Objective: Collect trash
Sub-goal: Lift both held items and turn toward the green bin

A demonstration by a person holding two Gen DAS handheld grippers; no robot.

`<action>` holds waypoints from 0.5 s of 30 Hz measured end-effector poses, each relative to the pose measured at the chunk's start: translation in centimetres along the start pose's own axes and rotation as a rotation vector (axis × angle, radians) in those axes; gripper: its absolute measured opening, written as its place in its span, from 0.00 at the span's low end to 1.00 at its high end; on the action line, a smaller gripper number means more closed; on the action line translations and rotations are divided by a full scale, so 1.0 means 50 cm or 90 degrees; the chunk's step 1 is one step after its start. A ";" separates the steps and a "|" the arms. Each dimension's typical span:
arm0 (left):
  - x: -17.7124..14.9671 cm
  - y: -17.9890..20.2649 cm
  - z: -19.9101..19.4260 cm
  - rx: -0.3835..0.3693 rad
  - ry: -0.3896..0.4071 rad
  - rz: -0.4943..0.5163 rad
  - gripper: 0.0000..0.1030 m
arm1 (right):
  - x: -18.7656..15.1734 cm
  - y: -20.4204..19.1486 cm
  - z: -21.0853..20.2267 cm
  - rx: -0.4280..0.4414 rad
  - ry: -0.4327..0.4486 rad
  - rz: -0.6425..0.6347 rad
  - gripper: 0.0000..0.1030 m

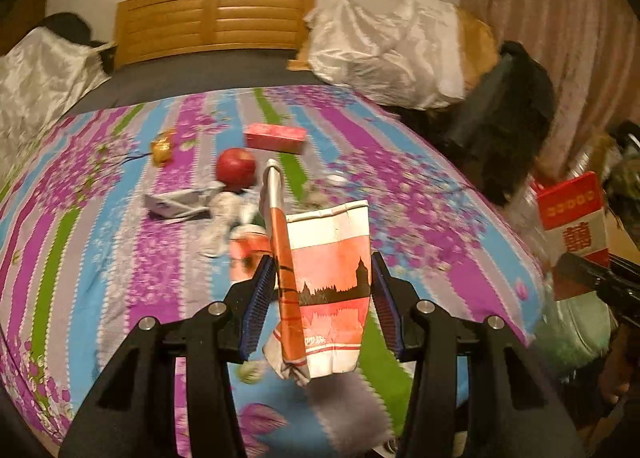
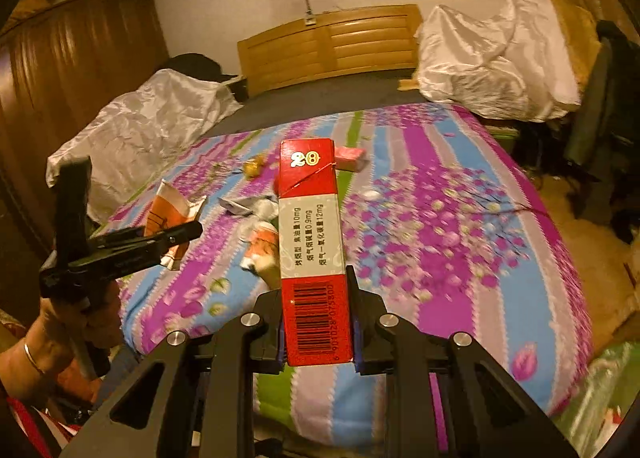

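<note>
Striped floral bedding [image 1: 420,162] covers a bed with a wooden headboard [image 1: 212,18]. From the left wrist, the left claw [image 1: 324,290] pinches a flattened orange-and-white carton [image 1: 328,282] above the bed; an apple [image 1: 236,168], a pink box [image 1: 276,137] and crumpled wrappers [image 1: 224,214] lie beyond. From the right wrist, the right claw [image 2: 316,322] grips a red cigarette box [image 2: 312,250] tightly, upright above the bedding, with the left claw and a hand [image 2: 60,322] at left.

Apple [image 1: 236,168] before box [image 1: 275,137] on bed [image 1: 440,226]
</note>
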State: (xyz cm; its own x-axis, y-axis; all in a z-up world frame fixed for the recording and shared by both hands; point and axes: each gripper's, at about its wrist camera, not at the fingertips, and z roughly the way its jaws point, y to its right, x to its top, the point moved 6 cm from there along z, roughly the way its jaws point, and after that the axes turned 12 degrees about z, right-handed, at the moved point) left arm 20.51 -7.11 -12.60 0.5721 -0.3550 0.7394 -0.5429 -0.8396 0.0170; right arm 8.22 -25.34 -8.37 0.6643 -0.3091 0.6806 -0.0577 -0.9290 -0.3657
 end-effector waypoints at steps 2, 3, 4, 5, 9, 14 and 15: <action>0.000 0.031 0.005 -0.013 -0.007 0.016 0.45 | -0.014 0.026 -0.022 -0.020 0.004 0.011 0.23; 0.002 0.051 0.009 -0.021 -0.011 0.026 0.45 | -0.022 0.041 -0.034 -0.028 0.004 0.020 0.23; 0.002 0.066 0.010 -0.028 -0.012 0.033 0.45 | -0.028 0.053 -0.042 -0.036 0.007 0.027 0.23; 0.006 0.087 0.013 -0.036 -0.013 0.044 0.45 | -0.035 0.070 -0.056 -0.047 0.012 0.038 0.23; 0.024 0.154 0.020 -0.061 -0.010 0.079 0.45 | -0.052 0.128 -0.103 -0.077 0.030 0.071 0.23; 0.068 0.261 0.038 -0.099 -0.003 0.133 0.45 | -0.056 0.197 -0.156 -0.122 0.061 0.100 0.23; 0.078 0.283 0.041 -0.109 0.001 0.144 0.45 | -0.058 0.216 -0.173 -0.134 0.070 0.109 0.23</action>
State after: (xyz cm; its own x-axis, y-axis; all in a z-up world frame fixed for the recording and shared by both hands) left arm 16.31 -21.23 -10.87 0.4234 -0.5252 0.7382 -0.7527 -0.6574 -0.0359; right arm -0.78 -36.22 -8.78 0.5473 -0.4741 0.6897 -0.3233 -0.8799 -0.3483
